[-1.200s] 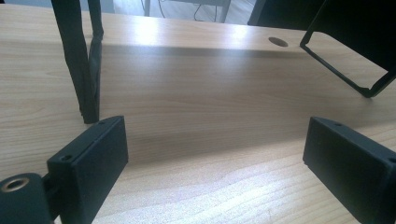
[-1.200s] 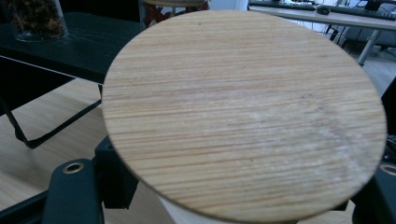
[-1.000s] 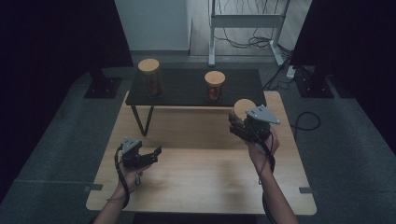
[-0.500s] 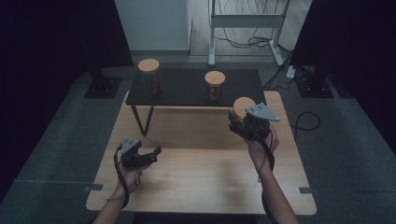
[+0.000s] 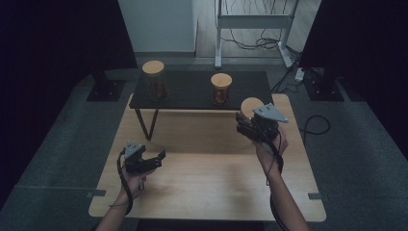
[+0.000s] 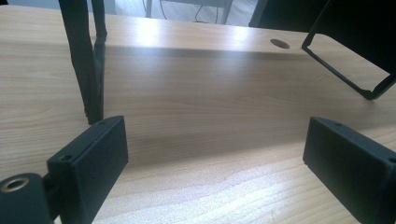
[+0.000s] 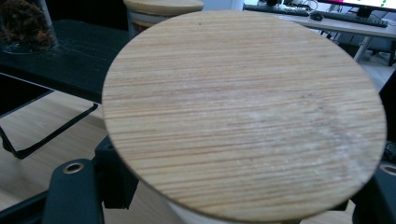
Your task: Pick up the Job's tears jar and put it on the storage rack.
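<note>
My right tongs [image 5: 246,120] pinched a jar below its round bamboo lid [image 7: 243,112], holding it upright above the far right of the wooden surface [image 5: 207,192], just in front of the black shelf [image 5: 192,91]. I judged it was bound for that shelf, beside the two lidded jars [image 5: 221,88] there. My left tongs [image 5: 156,159] were spread with nothing between them, resting low over the near left of the surface, out of the way.
</note>
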Available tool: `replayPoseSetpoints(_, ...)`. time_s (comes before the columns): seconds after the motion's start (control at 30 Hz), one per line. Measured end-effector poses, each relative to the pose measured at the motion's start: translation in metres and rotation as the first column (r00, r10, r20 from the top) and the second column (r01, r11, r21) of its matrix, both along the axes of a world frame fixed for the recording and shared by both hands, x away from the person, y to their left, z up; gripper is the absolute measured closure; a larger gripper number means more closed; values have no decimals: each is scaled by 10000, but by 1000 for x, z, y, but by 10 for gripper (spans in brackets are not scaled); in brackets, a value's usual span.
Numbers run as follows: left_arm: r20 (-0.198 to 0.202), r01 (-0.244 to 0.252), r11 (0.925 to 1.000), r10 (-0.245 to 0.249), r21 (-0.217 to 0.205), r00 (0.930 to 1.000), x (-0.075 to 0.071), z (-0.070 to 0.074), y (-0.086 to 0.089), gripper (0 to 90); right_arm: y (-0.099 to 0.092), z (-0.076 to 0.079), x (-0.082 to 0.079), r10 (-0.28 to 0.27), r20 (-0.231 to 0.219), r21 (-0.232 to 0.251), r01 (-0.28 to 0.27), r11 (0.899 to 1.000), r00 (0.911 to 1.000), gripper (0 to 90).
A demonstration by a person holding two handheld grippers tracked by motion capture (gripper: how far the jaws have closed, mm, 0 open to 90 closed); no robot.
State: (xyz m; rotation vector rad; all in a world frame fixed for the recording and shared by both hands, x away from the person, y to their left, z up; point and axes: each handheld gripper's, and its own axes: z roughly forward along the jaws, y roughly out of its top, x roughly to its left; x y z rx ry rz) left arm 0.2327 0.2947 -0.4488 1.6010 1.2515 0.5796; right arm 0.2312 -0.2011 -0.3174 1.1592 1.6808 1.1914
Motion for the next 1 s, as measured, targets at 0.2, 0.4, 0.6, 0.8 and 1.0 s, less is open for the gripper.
replayPoseSetpoints(0.2,-12,-25,10000,25,-6,10000,0,0,1,63,-1,2,1,-57,30,14,57,10000,10000,252)
replayPoseSetpoints(0.4,36,-36,10000,36,-54,10000,0,0,1,63,-1,6,2,-63,98,6,63,10000,9999,252)
replayPoseSetpoints(0.6,22,-43,10000,43,-42,10000,0,0,1,63,0,10,3,-84,159,-9,84,10000,9998,253)
replayPoseSetpoints(0.8,45,-50,10000,51,-68,10000,-1,0,2,63,1,12,5,-111,170,-26,112,9999,9998,253)
replayPoseSetpoints(1.0,31,-54,10000,54,-67,10000,0,0,2,63,1,13,6,-183,187,13,183,9998,9997,253)
